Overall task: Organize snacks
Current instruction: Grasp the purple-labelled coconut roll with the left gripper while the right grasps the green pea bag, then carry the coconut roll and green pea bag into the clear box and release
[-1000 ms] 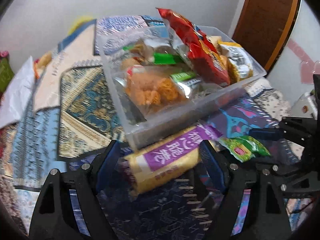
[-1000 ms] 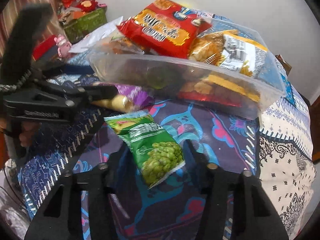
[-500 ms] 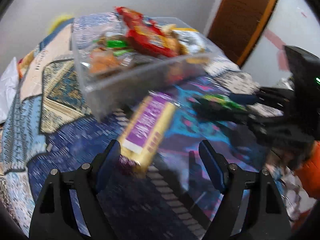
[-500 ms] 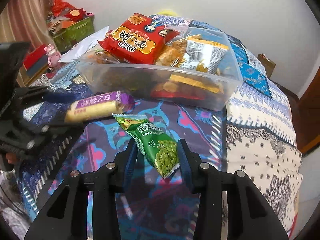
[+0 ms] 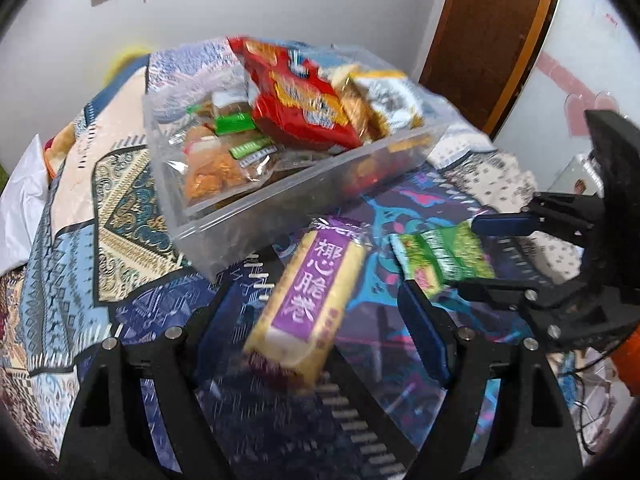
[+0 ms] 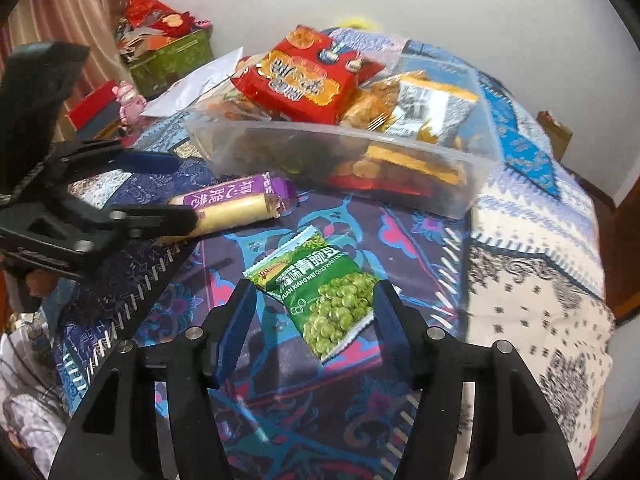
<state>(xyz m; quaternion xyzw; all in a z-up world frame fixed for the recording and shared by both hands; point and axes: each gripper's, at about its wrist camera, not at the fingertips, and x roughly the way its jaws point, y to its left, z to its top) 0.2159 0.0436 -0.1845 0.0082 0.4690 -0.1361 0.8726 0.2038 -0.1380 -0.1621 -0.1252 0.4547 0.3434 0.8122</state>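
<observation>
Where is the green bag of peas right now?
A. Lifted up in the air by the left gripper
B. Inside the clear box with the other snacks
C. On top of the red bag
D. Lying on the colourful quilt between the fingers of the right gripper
D: the green pea bag lies flat on the patterned quilt between the open fingers of the right hand-held gripper, outside the clear plastic box.

clear plastic bin (image 6: 460,196) heaped with snack bags, red packet (image 6: 304,76) on top. purple-yellow roll snack (image 5: 308,300) lying flat on quilt just beside bin. green pea packet (image 6: 328,296) flat, near roll.
</observation>
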